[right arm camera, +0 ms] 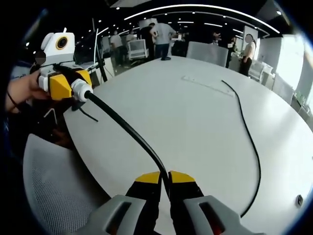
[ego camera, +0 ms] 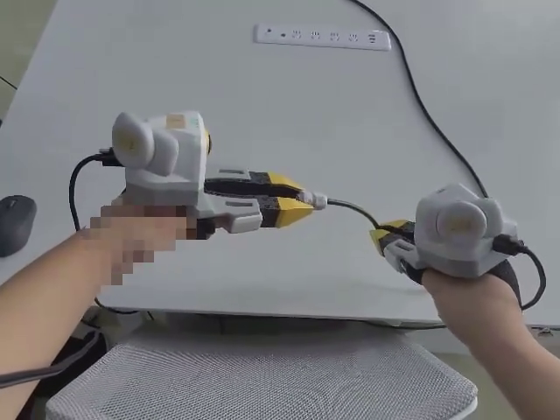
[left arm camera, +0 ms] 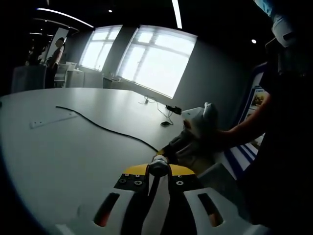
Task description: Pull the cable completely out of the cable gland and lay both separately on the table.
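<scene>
**Item:** cable and gland, both being held in the air over the near edge of the table [ego camera: 262,105], above a mesh chair [ego camera: 262,376].

**Risks**
- The cable [ego camera: 350,210] is lying thin between the tips of the right gripper [ego camera: 385,238]. A hard pull is likely to send it sliding through those tips instead of out of the gland [ego camera: 317,201].
- The left gripper [ego camera: 302,203] is pinching the gland only at its very tips. A sideways tug is liable to twist the gland loose and drop it onto the chair rather than the table.
- If the cable releases suddenly, the hands are apt to fly apart, and the black cord [ego camera: 437,122] lying on the table near the right hand could be snagged.

**Position**
- The left jaws are clamping the gland's body. Its white end is poking past the yellow tips toward the right gripper.
- The right jaws are pressing together on the cable, well apart from the gland, with a curved run of cable hanging between the two.
- In the right gripper view, a short dark stub beside the gland may be the cable's tail, so the cable is probably threaded right through.
</scene>
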